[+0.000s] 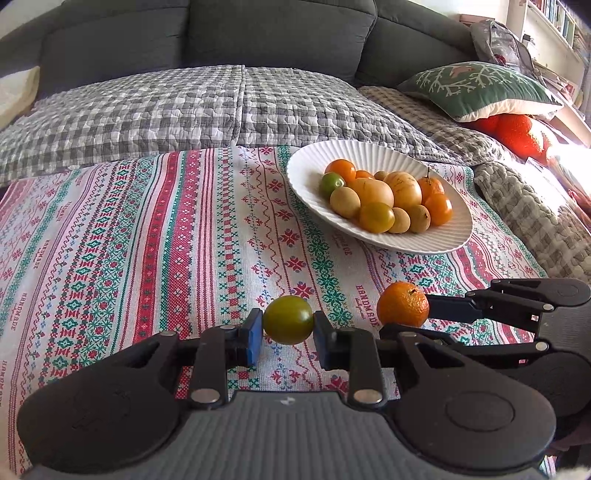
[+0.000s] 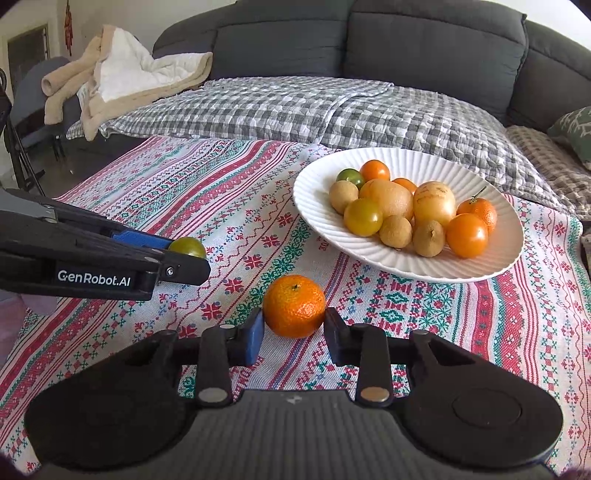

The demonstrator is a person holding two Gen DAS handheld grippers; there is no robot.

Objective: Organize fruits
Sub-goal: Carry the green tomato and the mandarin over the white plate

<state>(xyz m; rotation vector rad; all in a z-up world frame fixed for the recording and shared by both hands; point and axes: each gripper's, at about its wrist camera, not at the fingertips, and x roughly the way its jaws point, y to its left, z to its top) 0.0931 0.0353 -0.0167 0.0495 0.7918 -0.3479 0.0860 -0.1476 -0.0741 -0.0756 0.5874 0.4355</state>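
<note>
My left gripper (image 1: 288,326) is shut on a green tomato (image 1: 288,319), just above the patterned cloth (image 1: 147,240). My right gripper (image 2: 294,323) is shut on a mandarin (image 2: 294,306) close beside it; the mandarin also shows in the left wrist view (image 1: 403,304). The green tomato shows in the right wrist view (image 2: 187,247) between the left gripper's fingers (image 2: 140,236). A white ribbed plate (image 1: 306,166), also in the right wrist view (image 2: 317,184), stands at the far right of the cloth with several tomatoes, mandarins and small brown fruits.
The cloth covers a low table in front of a grey sofa (image 1: 258,33) with a checked quilt (image 1: 147,110). A green cushion (image 1: 476,88) lies at the right, a beige blanket (image 2: 118,74) at the left.
</note>
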